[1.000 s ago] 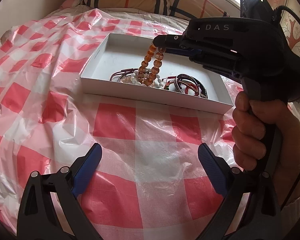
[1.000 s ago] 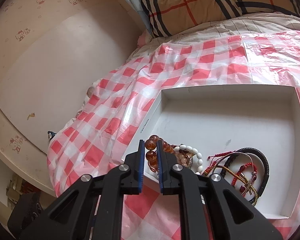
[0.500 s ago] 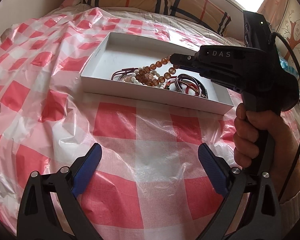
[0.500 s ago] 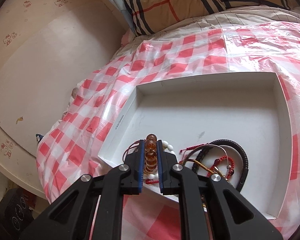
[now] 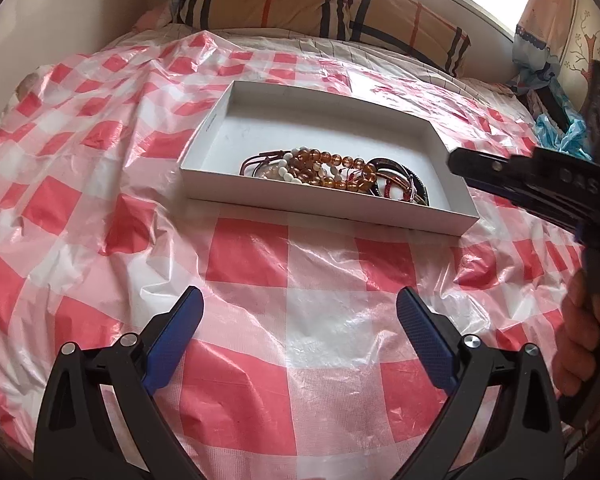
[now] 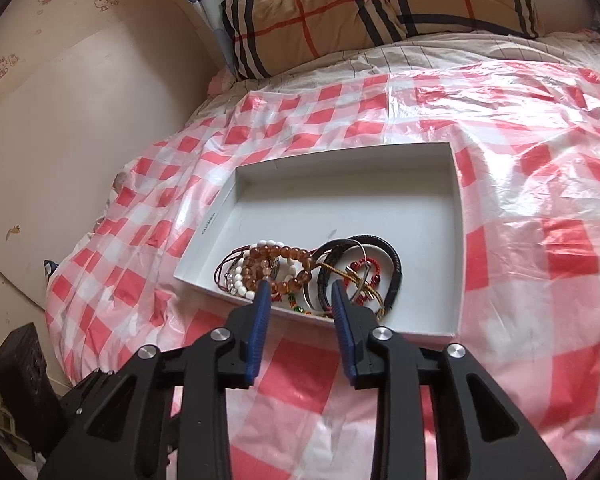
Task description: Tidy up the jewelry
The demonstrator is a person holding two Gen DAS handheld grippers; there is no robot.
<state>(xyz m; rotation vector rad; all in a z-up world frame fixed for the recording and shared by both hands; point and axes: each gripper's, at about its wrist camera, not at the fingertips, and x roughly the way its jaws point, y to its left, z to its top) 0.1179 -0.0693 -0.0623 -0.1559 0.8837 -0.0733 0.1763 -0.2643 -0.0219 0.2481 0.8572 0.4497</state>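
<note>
A white shallow box lies on the red-checked plastic sheet. In its near part lies a heap of jewelry: an amber bead bracelet, a white bead bracelet, black and dark red bangles. My left gripper is open and empty over the sheet, short of the box. My right gripper is open and empty, just back from the box's near edge; it also shows in the left wrist view at the right of the box.
A plaid pillow lies at the head of the bed. A beige wall runs along the left side. Blue plastic and clutter sit at the far right.
My right gripper has opened, let the amber bead bracelet fall on the heap in the box, and pulled back to the right. My left gripper has not moved.
</note>
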